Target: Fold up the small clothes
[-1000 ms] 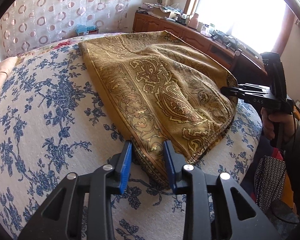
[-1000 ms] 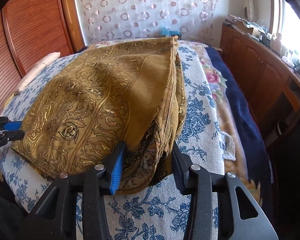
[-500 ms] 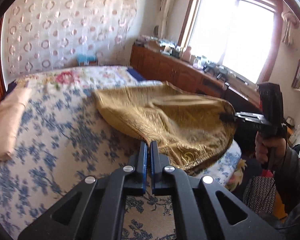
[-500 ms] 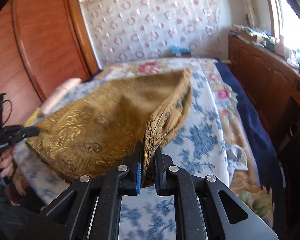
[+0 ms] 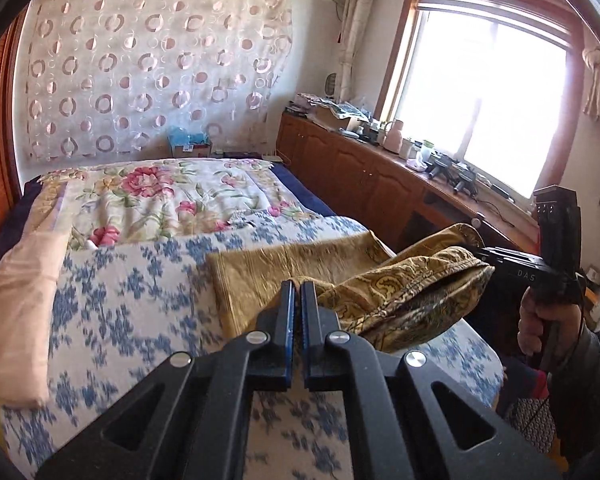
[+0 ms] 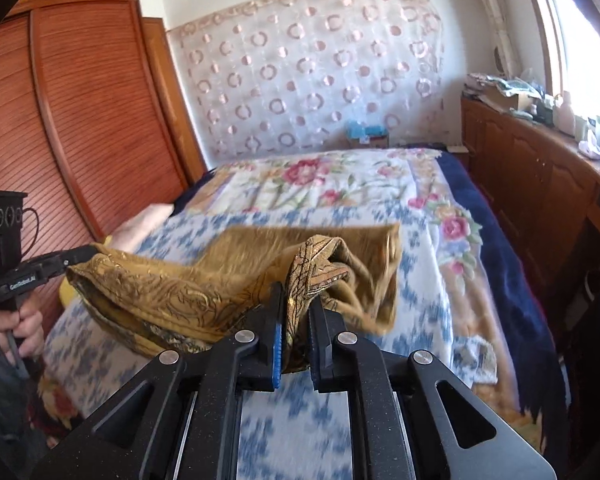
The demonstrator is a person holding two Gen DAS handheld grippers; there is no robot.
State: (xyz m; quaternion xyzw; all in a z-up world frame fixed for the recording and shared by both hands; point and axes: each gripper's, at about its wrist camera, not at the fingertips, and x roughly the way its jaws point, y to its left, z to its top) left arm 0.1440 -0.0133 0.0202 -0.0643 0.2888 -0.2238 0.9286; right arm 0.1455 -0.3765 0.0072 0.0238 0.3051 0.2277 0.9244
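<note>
A: Where is the cloth?

B: The golden patterned cloth (image 5: 400, 296) is lifted at its near edge above the bed (image 5: 148, 280), over the blue-flowered sheet. Its far part still lies flat on that sheet, toward the bed's right edge as seen from the left wrist.

A: And the left gripper (image 5: 297, 300)?

B: Its jaws have just been closing and now stand together, clamped on one near corner of the cloth (the hem runs right into the blue pads). From the right wrist view the same gripper (image 6: 78, 258) shows at the left, biting the cloth's far corner.

A: The right gripper (image 6: 294, 316)?

B: Also pinched on the cloth; a bunched fold of hem stands up between its pads, and the jaws have just been closing. A hand (image 5: 534, 326) grips its handle at the bed's right side.

A: How does the cloth hang between them?

B: It sags in a loose double layer, blurred in places.
</note>
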